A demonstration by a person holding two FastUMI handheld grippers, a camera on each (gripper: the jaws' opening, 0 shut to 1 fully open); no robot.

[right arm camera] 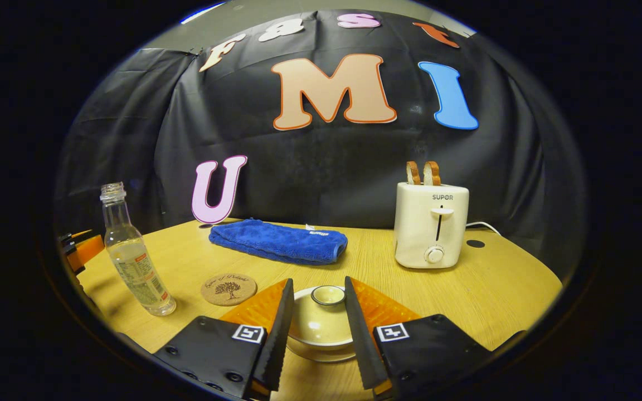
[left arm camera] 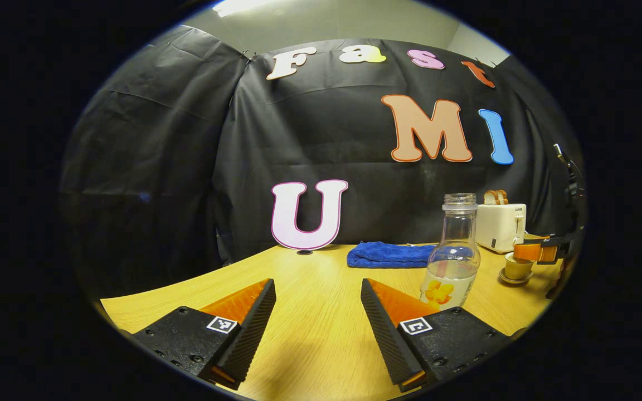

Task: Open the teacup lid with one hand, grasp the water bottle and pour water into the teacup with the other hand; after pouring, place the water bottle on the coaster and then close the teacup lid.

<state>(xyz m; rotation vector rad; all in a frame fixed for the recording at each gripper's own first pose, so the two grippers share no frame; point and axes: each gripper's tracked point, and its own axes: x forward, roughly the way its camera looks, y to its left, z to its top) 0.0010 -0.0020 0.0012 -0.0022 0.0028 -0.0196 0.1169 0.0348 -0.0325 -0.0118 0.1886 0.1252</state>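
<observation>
Wooden table (right arm camera: 499,289) is filling both views. Left gripper (left arm camera: 316,323) is hovering open, water bottle (left arm camera: 452,253) just beyond its right finger. Right gripper view is showing the right gripper (right arm camera: 316,328) gaping around the teacup lid (right arm camera: 321,320), untouched; coaster (right arm camera: 228,289) ahead-left, "SUPOR" toaster (right arm camera: 431,224) ahead-right.

left gripper (left arm camera: 318,328) agape — water bottle (left arm camera: 452,262) just beside.
</observation>
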